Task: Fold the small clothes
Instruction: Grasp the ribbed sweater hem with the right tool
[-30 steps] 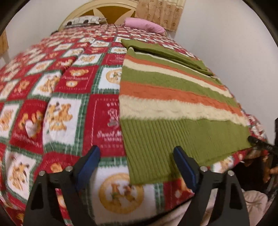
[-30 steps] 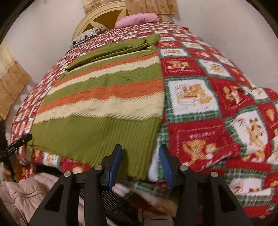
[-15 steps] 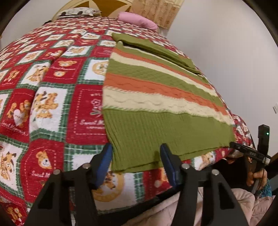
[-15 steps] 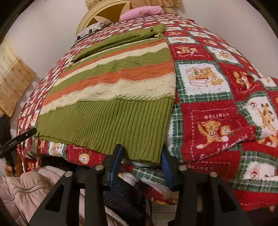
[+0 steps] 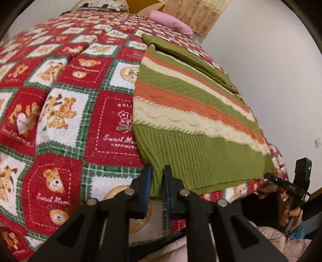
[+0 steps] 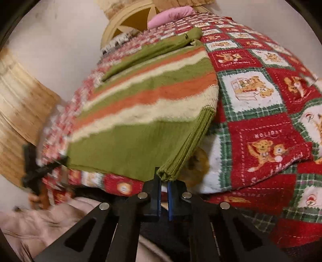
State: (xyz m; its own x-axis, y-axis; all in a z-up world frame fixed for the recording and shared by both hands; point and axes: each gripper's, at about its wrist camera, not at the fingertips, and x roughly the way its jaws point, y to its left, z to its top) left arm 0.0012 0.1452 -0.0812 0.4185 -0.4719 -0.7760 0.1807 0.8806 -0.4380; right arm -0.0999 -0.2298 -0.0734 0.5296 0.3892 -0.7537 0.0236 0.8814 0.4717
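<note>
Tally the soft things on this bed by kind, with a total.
Striped knit sweater: 1
Patchwork bedspread: 1
Pink pillow: 1
Patterned pillow at the headboard: 1
Total: 4

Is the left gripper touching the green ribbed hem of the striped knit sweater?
Touching. In the left wrist view the left gripper is shut on the sweater hem, green fabric pinched between its blue pads.
</note>
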